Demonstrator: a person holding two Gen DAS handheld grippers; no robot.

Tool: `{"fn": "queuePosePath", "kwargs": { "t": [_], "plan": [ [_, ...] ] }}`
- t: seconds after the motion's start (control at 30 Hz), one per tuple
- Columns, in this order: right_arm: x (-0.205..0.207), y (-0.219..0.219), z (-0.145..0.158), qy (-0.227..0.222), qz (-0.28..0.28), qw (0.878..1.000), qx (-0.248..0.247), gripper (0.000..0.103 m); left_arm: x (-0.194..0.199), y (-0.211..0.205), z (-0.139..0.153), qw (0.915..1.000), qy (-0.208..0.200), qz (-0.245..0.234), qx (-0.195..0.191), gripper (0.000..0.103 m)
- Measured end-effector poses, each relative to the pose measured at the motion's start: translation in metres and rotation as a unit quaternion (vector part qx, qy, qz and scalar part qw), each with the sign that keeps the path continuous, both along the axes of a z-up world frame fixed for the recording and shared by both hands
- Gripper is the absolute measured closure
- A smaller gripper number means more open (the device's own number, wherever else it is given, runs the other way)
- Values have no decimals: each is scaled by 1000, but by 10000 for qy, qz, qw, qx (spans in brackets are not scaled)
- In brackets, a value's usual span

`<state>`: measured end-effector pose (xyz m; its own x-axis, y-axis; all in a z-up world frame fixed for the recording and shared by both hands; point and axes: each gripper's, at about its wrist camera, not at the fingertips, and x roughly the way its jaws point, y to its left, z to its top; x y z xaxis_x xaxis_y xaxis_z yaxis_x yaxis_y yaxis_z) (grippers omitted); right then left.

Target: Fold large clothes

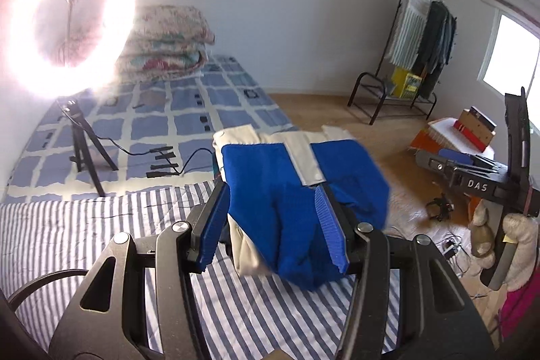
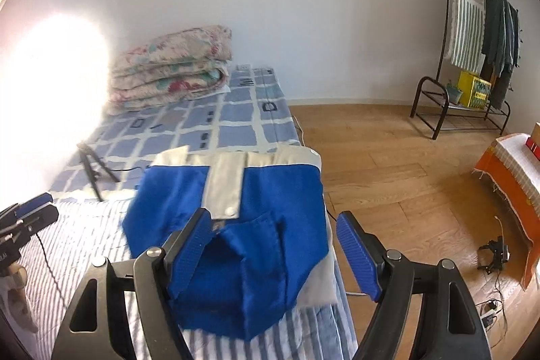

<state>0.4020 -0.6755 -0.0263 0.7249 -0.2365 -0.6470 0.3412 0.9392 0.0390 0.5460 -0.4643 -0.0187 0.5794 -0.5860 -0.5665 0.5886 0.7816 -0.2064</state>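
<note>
A blue and beige garment (image 1: 297, 191) lies folded in a thick bundle on the striped bed sheet (image 1: 84, 225). My left gripper (image 1: 273, 225) is open, its blue pads either side of the bundle's near end. In the right wrist view the same garment (image 2: 243, 225) shows a beige placket with a snap. My right gripper (image 2: 276, 255) is open around the garment's near right part, close to the bed edge. The right gripper also shows in the left wrist view (image 1: 472, 171), and the left gripper shows at the left edge of the right wrist view (image 2: 27, 218).
A lit ring light (image 1: 71, 22) on a tripod (image 1: 84, 150) stands on the blue checked sheet (image 1: 189, 110), with a cable. Folded floral quilts (image 1: 165, 39) lie at the bed's far end. A clothes rack (image 1: 415, 39), an orange-covered stool (image 2: 513, 181) and cables are on the wooden floor (image 2: 388, 157).
</note>
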Motion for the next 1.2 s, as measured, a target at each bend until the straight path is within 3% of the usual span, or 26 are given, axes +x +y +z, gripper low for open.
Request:
{"fn": "queuePosePath", "kwargs": {
  "t": [0.23,0.47,0.57,0.8,0.93,1.2],
  "plan": [
    [-62,46,49,-174,80,9996,-206,22,-72,40,49,9995,-308,-51,-66,49],
    [-125,107,81,-299,138,9986,-423,19,-143,89,72,9987,-486,-28,-126,49],
    [-154,131,88,-387,164,9980,-468,18,-171,107,78,9982,-586,-33,-147,40],
    [-208,172,85,-490,106,9981,-366,18,-232,143,80,9964,-839,41,-74,39],
    [-231,189,76,-546,28,9977,-404,15,-257,159,73,9962,-872,35,5,30],
    [-265,212,53,-663,-107,9973,-304,3,-287,186,52,9966,-811,122,58,22]
  ]
}}
